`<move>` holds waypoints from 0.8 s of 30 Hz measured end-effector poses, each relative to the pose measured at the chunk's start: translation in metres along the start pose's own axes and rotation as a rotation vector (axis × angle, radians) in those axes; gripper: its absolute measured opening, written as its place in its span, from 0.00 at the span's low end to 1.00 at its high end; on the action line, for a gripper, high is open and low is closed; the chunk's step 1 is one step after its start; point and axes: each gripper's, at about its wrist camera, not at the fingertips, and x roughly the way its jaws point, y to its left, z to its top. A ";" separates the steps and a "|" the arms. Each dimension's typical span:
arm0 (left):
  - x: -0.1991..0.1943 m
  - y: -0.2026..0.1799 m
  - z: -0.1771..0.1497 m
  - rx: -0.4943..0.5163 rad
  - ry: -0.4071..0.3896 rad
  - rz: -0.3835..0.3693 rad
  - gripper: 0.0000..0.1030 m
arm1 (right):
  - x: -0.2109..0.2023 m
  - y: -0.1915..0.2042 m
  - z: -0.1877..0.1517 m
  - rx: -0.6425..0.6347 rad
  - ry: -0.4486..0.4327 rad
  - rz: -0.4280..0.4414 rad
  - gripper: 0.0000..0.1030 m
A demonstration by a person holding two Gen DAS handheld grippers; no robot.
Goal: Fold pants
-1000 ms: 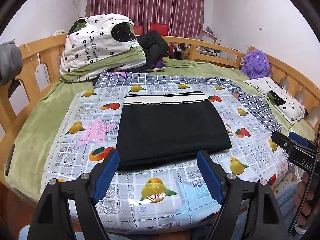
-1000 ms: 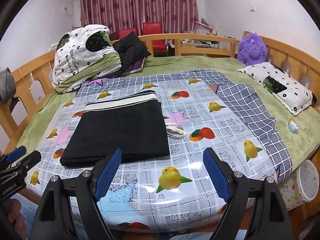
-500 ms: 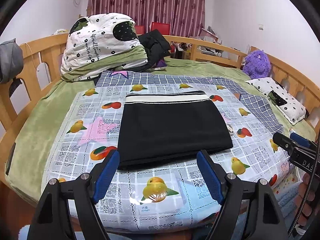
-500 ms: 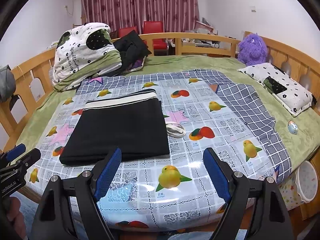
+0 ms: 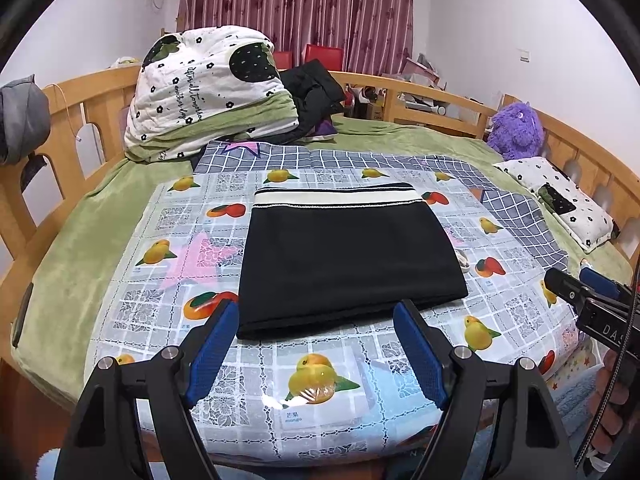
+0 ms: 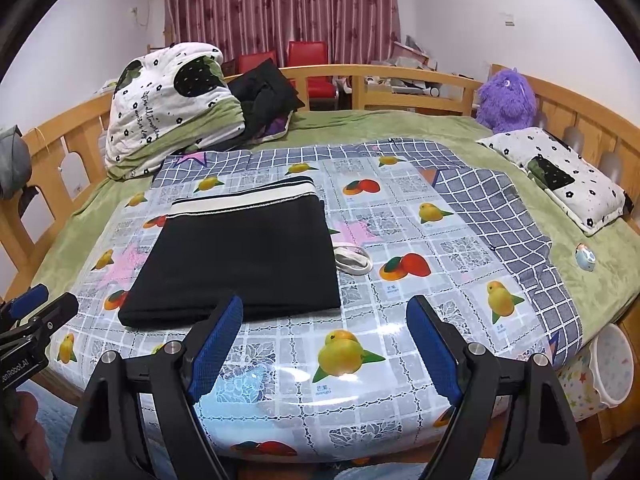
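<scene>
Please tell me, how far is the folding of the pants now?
Done, it seems: the black pants with a cream striped waistband lie as a neat flat rectangle on the fruit-print plastic sheet.
In hand: nothing. The left tongs and right tongs are open and empty, short of the cloth.
Left: perhaps nothing, unless a smaller fold is wanted.

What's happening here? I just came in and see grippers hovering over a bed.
A person holds a two-finger gripper in each hand at the near edge of the bed. The black pants lie folded into a neat rectangle on the fruit-print cloth, cream waistband at the far end. The left gripper and right gripper are both open, empty and short of the fabric. The fold looks finished.
</scene>
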 end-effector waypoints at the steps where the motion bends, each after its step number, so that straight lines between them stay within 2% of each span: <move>1: -0.002 0.000 0.000 -0.001 -0.001 0.003 0.76 | 0.001 0.000 0.001 -0.001 0.000 -0.001 0.81; 24: -0.005 0.001 0.000 -0.010 -0.007 0.007 0.76 | 0.001 0.002 -0.001 -0.002 0.001 0.001 0.81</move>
